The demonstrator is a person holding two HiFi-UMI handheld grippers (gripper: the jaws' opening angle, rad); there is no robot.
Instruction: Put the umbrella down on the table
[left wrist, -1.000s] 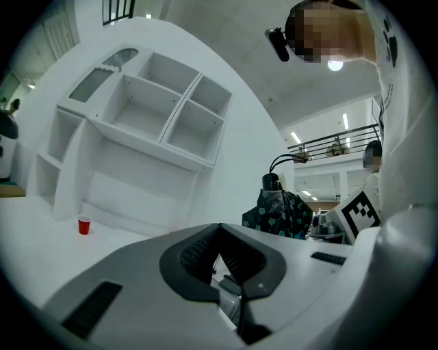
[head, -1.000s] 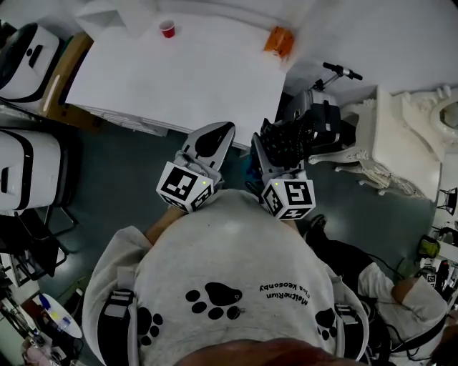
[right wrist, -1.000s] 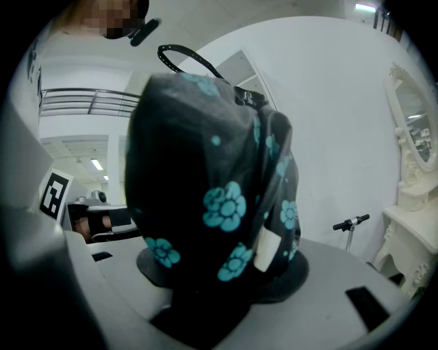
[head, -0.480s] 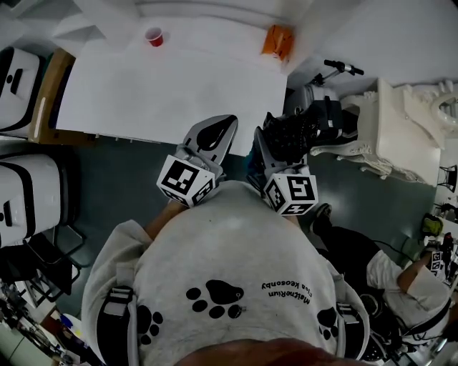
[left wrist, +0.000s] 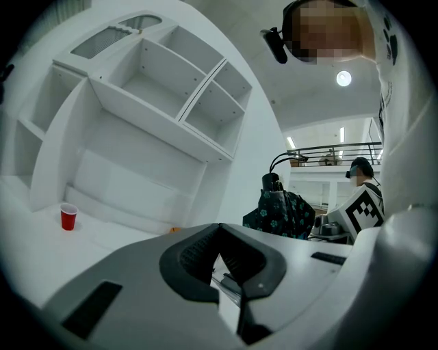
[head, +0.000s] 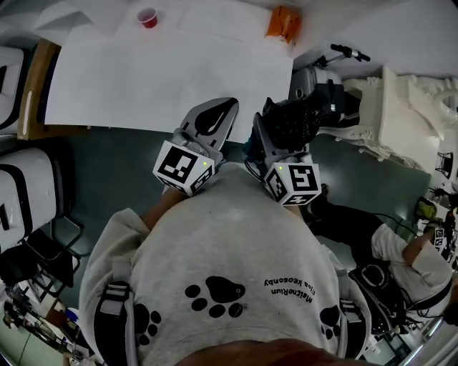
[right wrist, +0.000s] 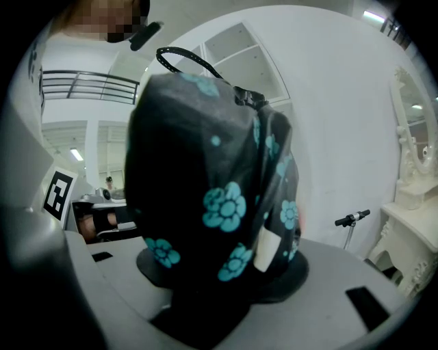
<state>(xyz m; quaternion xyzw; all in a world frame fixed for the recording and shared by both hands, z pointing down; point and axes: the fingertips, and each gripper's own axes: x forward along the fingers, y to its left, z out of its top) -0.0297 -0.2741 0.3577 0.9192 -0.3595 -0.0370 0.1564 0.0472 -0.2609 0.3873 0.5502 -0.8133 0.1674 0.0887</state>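
A folded black umbrella [head: 295, 123] with teal flowers stands between the jaws of my right gripper [head: 280, 129], which is shut on it. In the right gripper view the umbrella [right wrist: 205, 198] fills the middle and hides the right gripper [right wrist: 219, 280] tips; its strap loops at the top. My left gripper [head: 225, 109] is held beside it at the left, shut and holding nothing, its tip at the near edge of the white table [head: 129, 86]. The left gripper [left wrist: 219, 231] view shows the pads meeting at the tip, with the umbrella [left wrist: 284, 213] off to the right.
A red cup [head: 147, 17] and an orange thing [head: 283, 23] stand at the table's far edge, under white shelves [left wrist: 157, 102]. A scooter [head: 336, 64] and ornate white furniture [head: 408, 107] are at the right. A seated person [head: 401, 250] is lower right; white cases [head: 21, 193] are left.
Both grippers have moved forward together towards the table, the umbrella still in the right one. The table's near edge is now at the left gripper's tip.
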